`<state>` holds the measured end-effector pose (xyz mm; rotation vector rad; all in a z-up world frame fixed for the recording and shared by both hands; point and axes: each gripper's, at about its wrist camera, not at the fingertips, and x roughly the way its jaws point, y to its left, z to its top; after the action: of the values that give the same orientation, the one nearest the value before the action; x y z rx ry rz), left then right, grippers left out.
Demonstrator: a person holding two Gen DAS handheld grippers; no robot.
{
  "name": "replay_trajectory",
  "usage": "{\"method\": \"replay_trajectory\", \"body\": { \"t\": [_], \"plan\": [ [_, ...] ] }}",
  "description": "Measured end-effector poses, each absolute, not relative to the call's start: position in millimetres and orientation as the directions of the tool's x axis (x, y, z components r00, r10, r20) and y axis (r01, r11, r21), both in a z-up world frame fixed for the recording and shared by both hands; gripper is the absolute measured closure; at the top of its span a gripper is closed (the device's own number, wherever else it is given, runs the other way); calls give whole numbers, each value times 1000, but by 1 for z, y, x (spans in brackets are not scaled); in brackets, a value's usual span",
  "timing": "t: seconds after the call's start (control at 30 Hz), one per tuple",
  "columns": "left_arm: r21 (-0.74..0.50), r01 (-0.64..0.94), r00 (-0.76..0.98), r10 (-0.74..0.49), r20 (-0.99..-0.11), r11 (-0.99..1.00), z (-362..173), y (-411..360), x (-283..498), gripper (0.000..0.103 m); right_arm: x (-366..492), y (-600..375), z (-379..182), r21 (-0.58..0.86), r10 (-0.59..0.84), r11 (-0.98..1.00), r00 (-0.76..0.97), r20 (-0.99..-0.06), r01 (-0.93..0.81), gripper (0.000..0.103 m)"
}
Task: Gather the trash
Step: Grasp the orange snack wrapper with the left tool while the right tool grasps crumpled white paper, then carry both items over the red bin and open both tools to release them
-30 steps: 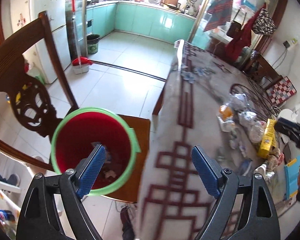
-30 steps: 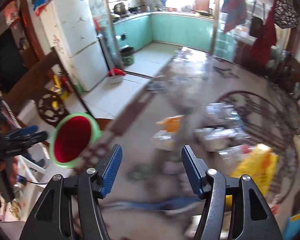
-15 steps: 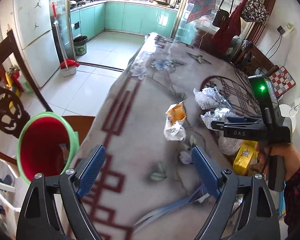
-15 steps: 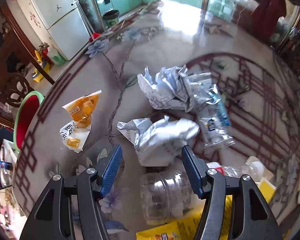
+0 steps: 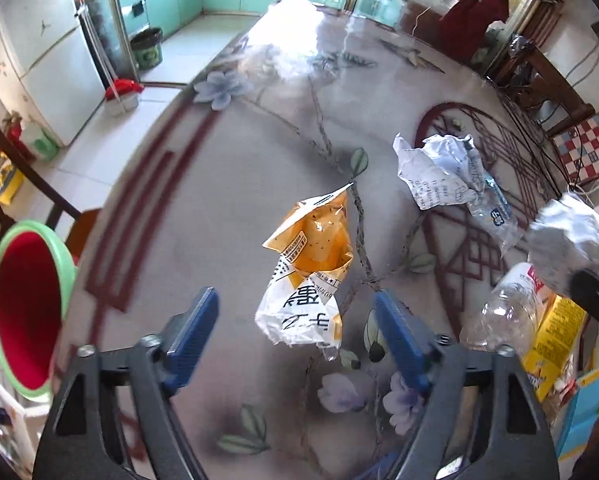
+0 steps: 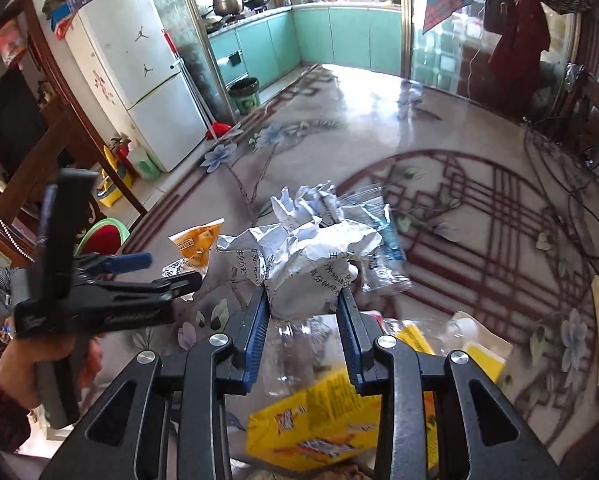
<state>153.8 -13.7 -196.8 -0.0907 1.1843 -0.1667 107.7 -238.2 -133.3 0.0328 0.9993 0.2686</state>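
My left gripper (image 5: 295,316) is open over the table, its blue pads on either side of an orange and white snack wrapper (image 5: 307,272) lying just ahead; the wrapper also shows in the right wrist view (image 6: 193,250). My right gripper (image 6: 303,300) is shut on a crumpled white paper ball (image 6: 303,264) and holds it above the table; the ball shows at the right edge of the left wrist view (image 5: 565,240). The red bin with a green rim (image 5: 27,308) stands off the table's left edge, on a chair.
Another crumpled paper (image 5: 435,172) and a clear plastic wrapper (image 5: 495,212) lie farther on the table (image 5: 219,200). A clear bottle (image 5: 507,312) and a yellow box (image 6: 319,424) lie near the right. Cables (image 6: 571,200) run across the far right.
My right gripper closed on the paper ball and lifted it. My left gripper moved in over the table toward the orange wrapper, away from the bin.
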Motion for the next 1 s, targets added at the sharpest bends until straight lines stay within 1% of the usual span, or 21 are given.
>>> {"method": "replay_trajectory", "body": {
  "t": [0.07, 0.1, 0.17, 0.23, 0.47, 0.8, 1.0],
  "plan": [
    [-143, 80, 344, -162, -925, 987, -201, -14, 154, 73, 102, -243, -128, 162, 243, 967, 514, -823, -197, 72],
    [-138, 83, 334, -158, -929, 987, -202, -15, 154, 78, 100, -245, -127, 171, 247, 966, 512, -823, -192, 72],
    [-135, 85, 350, -156, -924, 987, -195, -14, 148, 93, 97, -247, -126, 185, 254, 966, 512, -821, -183, 71],
    [-131, 89, 377, -155, -913, 987, -185, -13, 142, 95, 94, -246, -122, 197, 263, 964, 516, -815, -180, 71],
    [-114, 90, 442, -143, -886, 989, -145, 5, 112, 95, 86, -224, -104, 230, 295, 955, 551, -781, -184, 71],
    [-115, 60, 512, -129, -849, 992, -109, 44, 89, 95, 72, -174, -85, 198, 303, 950, 558, -773, -242, 71],
    [-128, 42, 540, -130, -832, 991, -98, 70, 81, 95, 67, -141, -75, 185, 314, 943, 559, -767, -276, 71]
  ]
}}
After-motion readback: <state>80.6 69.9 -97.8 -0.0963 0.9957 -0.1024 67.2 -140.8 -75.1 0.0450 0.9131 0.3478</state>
